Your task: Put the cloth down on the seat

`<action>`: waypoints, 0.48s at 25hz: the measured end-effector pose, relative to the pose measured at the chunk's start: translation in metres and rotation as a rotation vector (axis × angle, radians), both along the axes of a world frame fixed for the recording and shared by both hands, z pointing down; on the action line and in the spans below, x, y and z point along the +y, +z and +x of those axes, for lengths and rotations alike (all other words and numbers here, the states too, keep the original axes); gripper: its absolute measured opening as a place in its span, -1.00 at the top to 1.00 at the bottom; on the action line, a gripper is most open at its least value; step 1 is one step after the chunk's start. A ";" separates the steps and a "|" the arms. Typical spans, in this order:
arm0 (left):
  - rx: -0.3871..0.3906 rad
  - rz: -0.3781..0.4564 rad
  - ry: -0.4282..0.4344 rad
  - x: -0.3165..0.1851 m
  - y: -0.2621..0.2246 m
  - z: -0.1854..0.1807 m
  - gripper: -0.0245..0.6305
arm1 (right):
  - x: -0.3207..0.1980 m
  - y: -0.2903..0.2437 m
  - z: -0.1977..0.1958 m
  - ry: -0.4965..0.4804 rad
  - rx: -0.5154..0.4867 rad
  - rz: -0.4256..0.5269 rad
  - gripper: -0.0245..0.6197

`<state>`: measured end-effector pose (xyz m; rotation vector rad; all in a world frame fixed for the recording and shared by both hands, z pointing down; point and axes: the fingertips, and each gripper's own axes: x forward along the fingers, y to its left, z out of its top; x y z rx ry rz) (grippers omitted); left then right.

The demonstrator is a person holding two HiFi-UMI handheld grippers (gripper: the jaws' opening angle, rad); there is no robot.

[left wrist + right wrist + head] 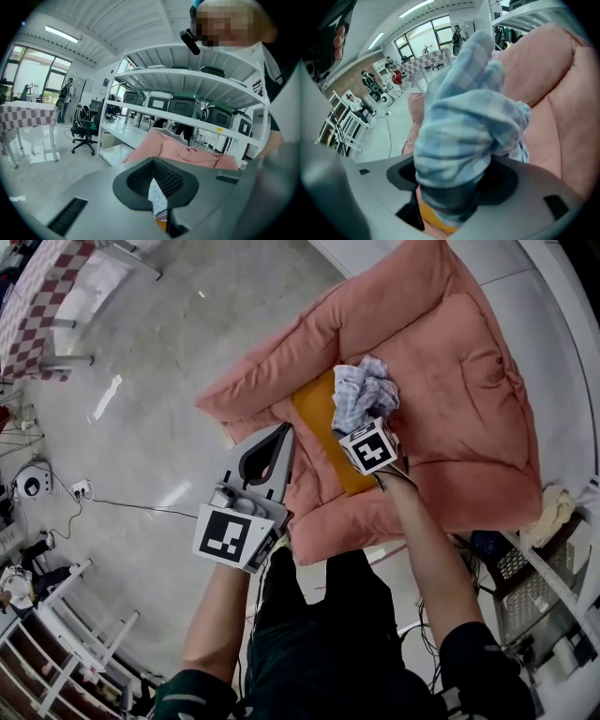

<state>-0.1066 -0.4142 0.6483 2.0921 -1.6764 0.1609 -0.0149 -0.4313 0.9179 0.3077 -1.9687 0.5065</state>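
- While the left gripper (284, 439) hangs over the near left edge of the seat, its fingers are clenched together on nothing, and it takes no part in this step; it is best kept aside there.
- Just right of it, a flat yellow-orange pad (319, 413) lies in the hollow of the big salmon-pink padded seat (469, 381).
- The crumpled blue-and-white checked cloth (366, 390) sits in a heap on the seat, partly over the right end of this pad.
- The right gripper (361, 425) is just below the heap. Its fingers stand wide apart and released, and the lower folds of the cloth lie loose between them, not pinched.
- My judgement: the cloth is already down and what remains is the retreat. To do it well, pull the right gripper straight back along its own line, low and slow, with the fingers kept wide.
- A fold could catch on a finger and drag the heap toward the front edge, so watch that the cloth stays on the seat.
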 end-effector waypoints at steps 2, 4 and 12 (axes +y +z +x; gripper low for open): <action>0.005 0.015 0.014 0.003 -0.008 0.003 0.92 | 0.001 -0.007 0.005 0.021 -0.002 0.003 -0.04; 0.007 0.023 0.025 0.009 -0.014 0.006 0.92 | 0.004 -0.014 0.011 0.061 -0.018 -0.004 -0.05; 0.005 0.047 0.039 0.042 -0.036 0.005 0.92 | 0.006 -0.090 0.021 0.241 -0.149 0.095 0.49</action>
